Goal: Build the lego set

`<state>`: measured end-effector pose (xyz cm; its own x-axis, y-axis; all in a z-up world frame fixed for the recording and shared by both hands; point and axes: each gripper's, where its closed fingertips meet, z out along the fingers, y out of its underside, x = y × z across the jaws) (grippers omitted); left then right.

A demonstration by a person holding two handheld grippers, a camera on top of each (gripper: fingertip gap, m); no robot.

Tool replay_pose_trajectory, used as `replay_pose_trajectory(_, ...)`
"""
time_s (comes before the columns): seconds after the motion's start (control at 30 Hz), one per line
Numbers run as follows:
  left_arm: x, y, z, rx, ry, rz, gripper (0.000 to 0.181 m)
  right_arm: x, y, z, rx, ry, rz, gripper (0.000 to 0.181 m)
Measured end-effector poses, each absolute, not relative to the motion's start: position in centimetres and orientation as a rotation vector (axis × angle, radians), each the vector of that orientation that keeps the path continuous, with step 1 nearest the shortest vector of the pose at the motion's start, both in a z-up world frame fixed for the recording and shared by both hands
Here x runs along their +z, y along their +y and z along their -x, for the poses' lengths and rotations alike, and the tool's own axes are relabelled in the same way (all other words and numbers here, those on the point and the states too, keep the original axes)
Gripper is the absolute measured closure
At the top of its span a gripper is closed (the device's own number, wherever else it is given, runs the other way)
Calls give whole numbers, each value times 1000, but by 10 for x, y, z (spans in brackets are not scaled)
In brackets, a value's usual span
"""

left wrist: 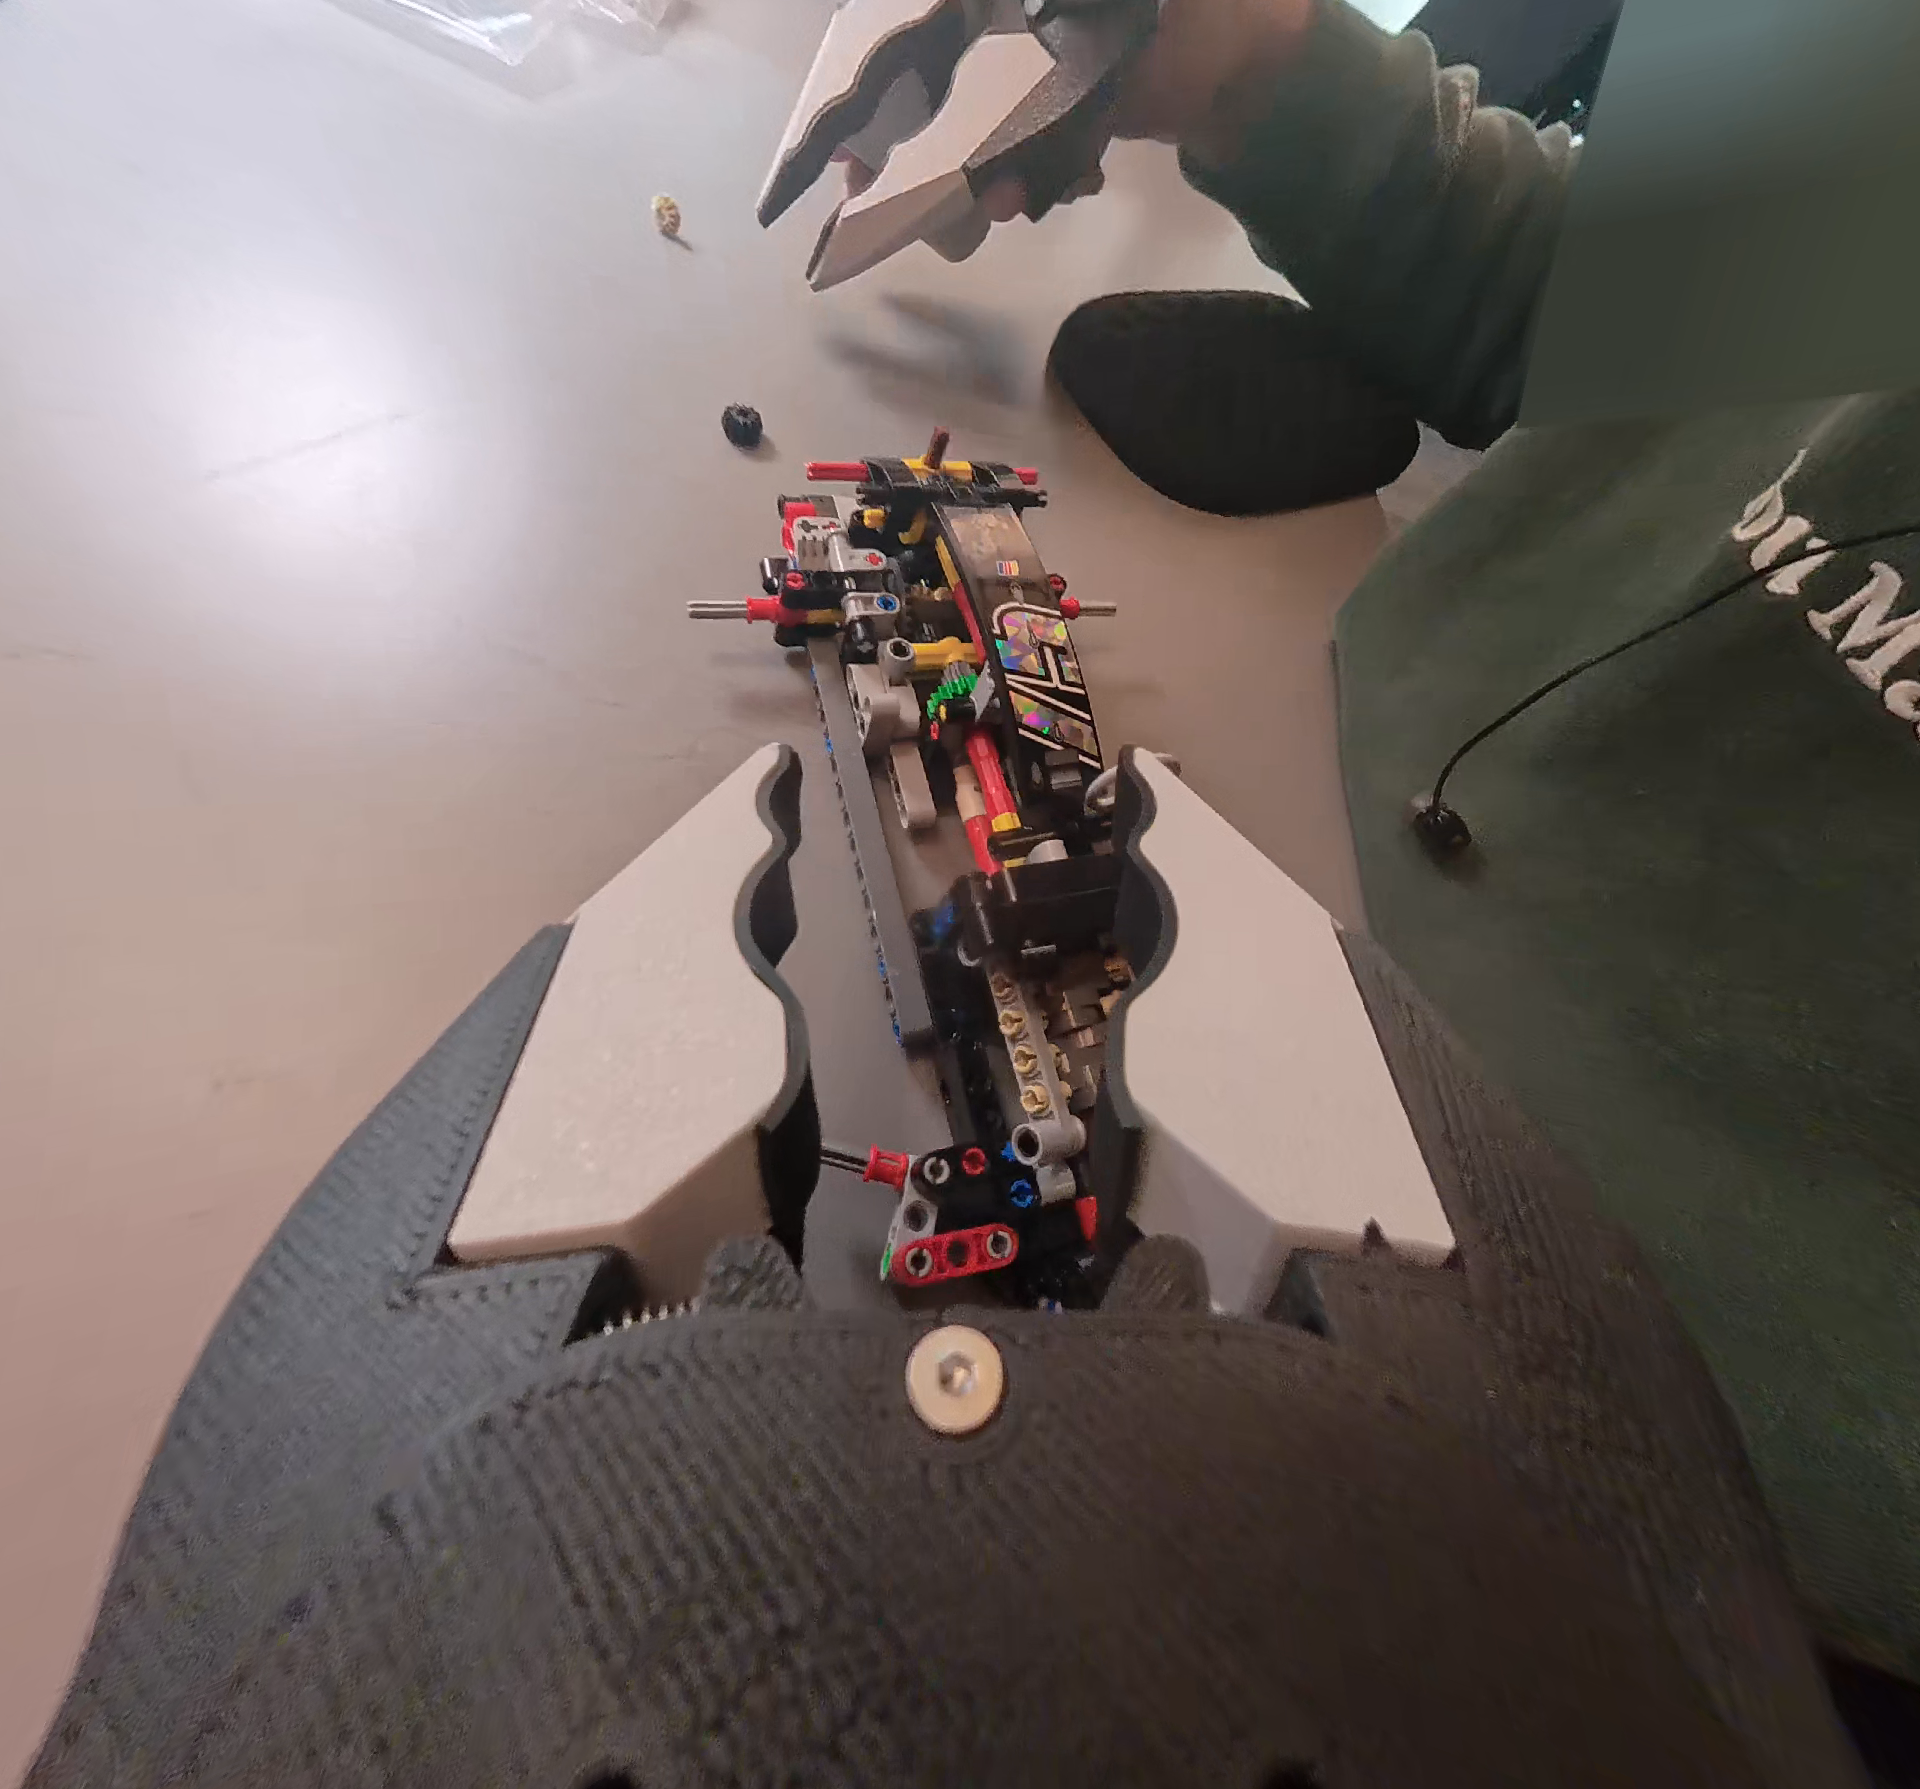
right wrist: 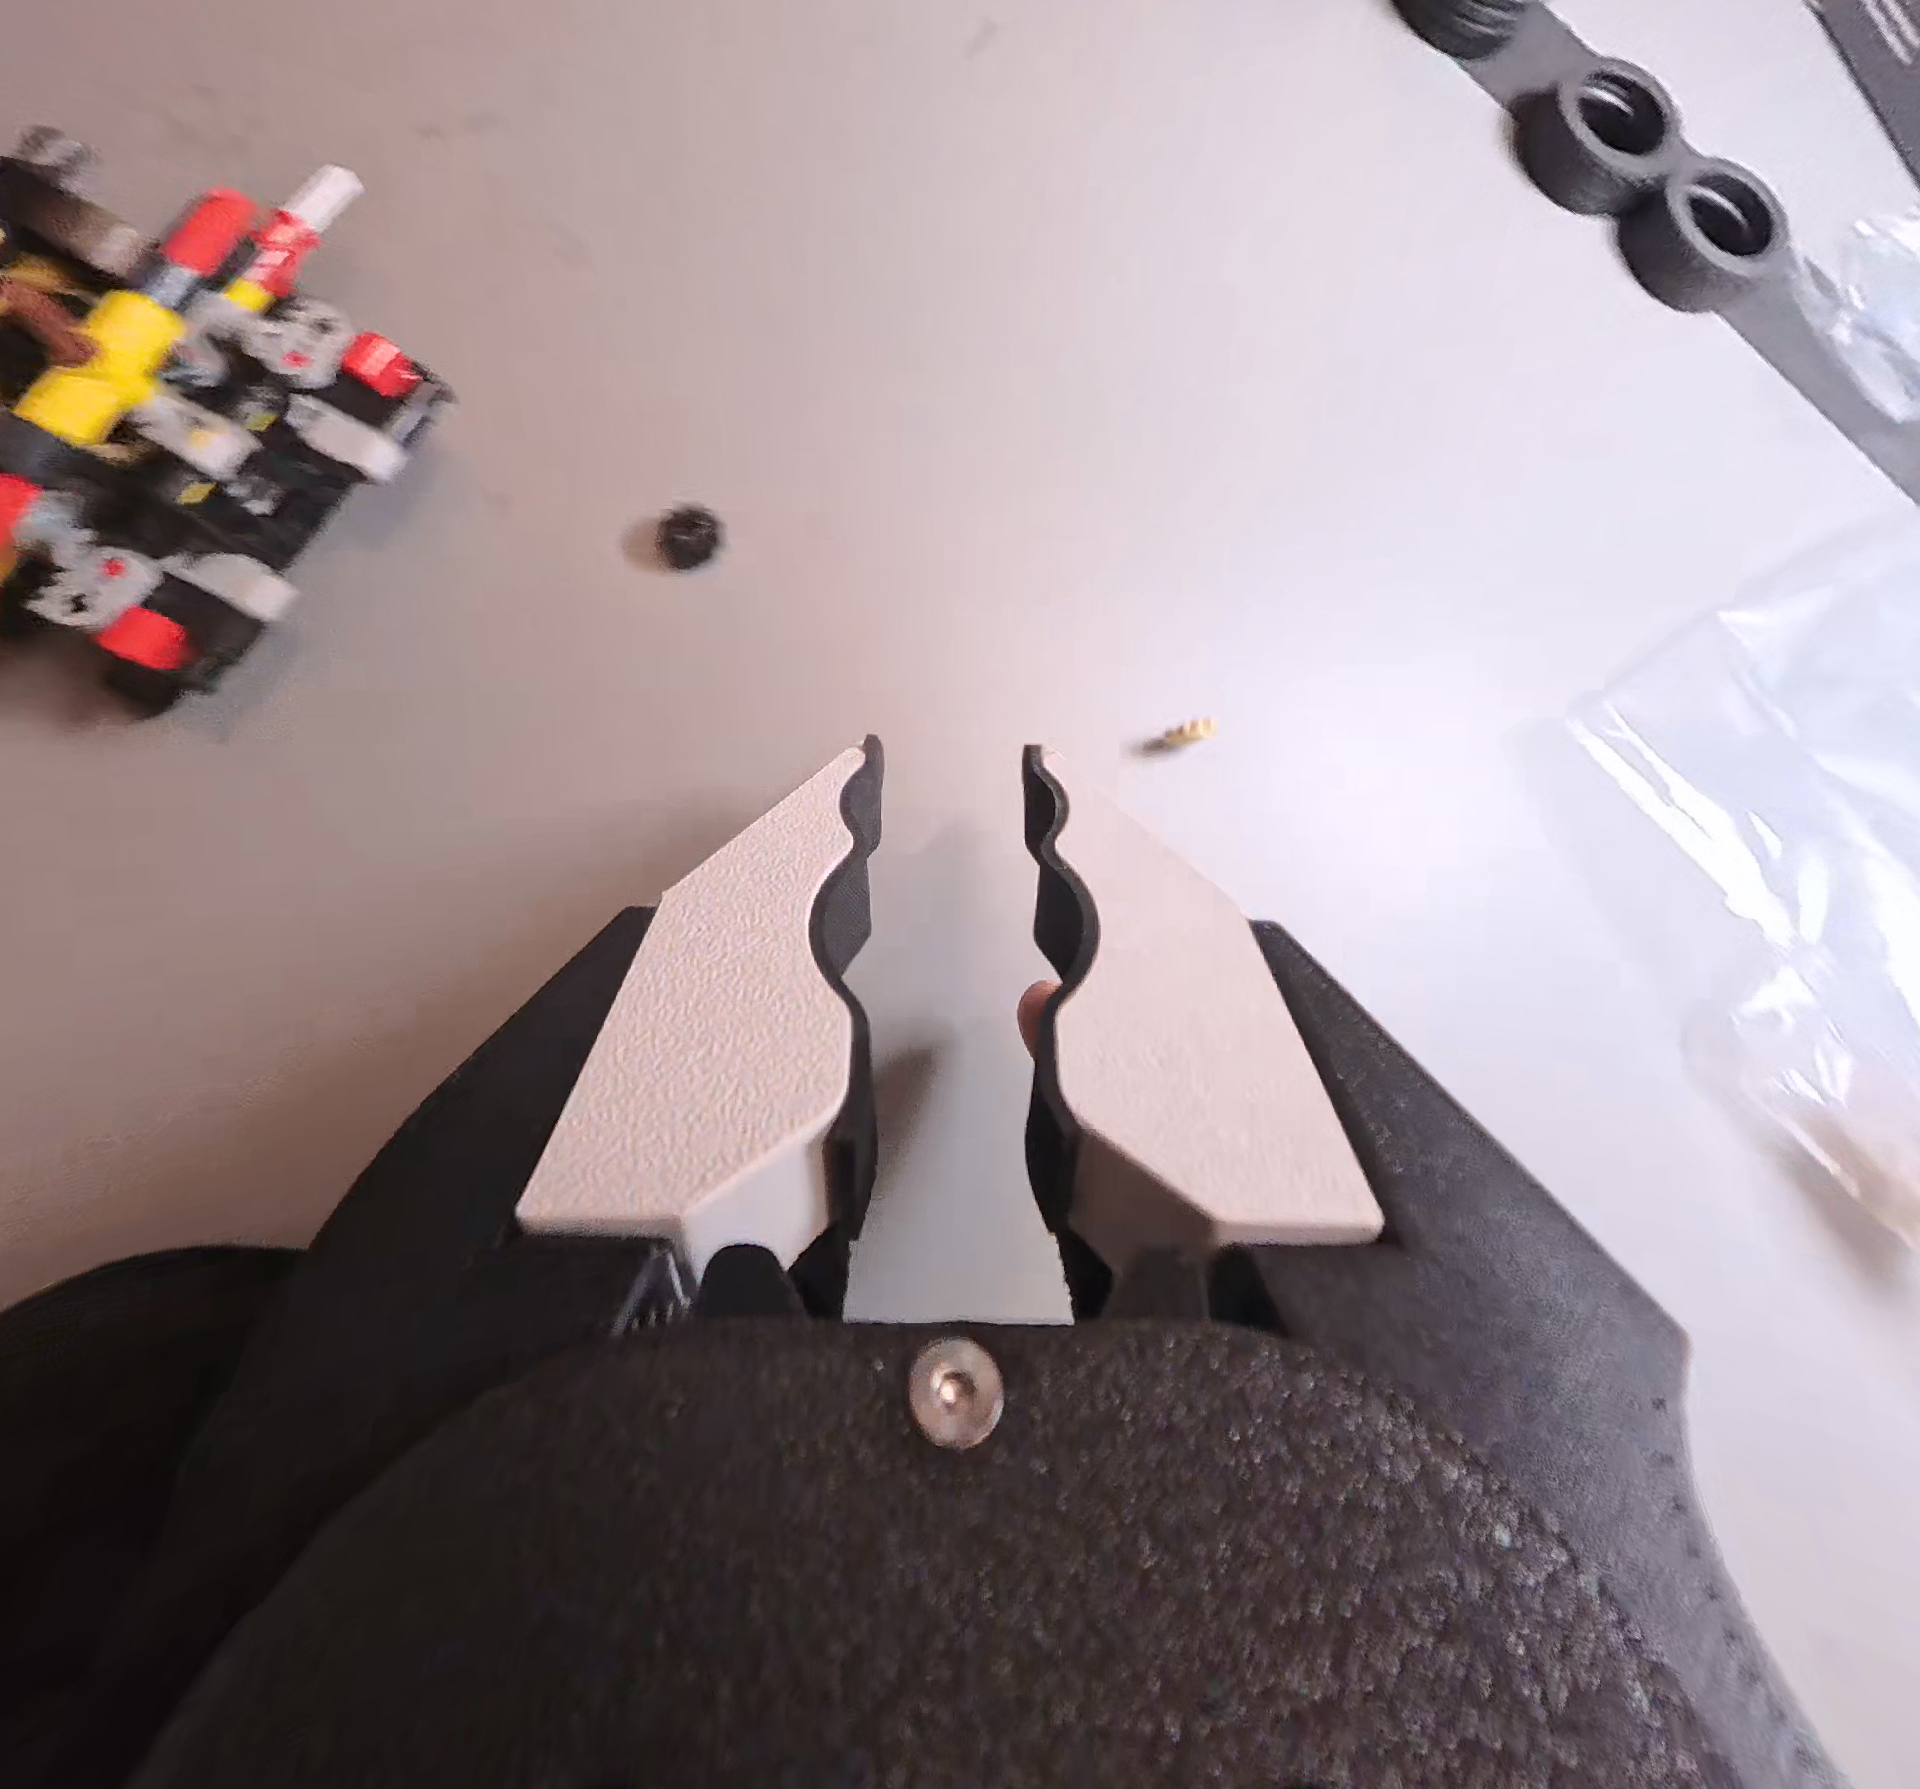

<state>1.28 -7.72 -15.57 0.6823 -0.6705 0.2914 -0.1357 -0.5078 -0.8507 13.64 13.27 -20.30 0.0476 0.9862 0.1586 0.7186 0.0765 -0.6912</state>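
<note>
Left gripper fingers straddle the model, grip unclear; only the right view shows tyres at one o'clock beyond the right gripper, fingers slightly spread, empty.

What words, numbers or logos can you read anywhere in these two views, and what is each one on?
Lego car, black curved panel: a holographic sticker carries a large marking; I don't quote writing.
Green garment: white stitched lettering, cut off at the frame edge; not quoted.
Right wrist view: nothing readable, and the far items are blurred.
</note>
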Motion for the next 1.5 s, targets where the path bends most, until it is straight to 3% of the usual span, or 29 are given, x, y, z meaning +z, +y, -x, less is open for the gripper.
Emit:
replay_pose_trajectory(0.3, -151, -76, -14, -755, 617, 2002, 123, -218, 219, -118, 546, -1558, 1831, 137)
replay_pose_trajectory(0.7, -155, -78, -15, -768, 621, 2007, 125, -224, 205, -115, 495, -1718, 1872, 153)
replay_pose_trajectory(0.9, -155, -79, -21, -768, 637, 2003, 126, -226, 202, -115, 502, -1735, 1923, 171)
replay_pose_trajectory(1.2, -147, -72, -26, -742, 614, 1961, 130, -176, 63, -96, 820, -1898, 1486, 172)
replay_pose_trajectory(1.5, -159, -72, -37, -700, 679, 2004, 131, -158, 2, -85, 886, -1893, 1539, 172)
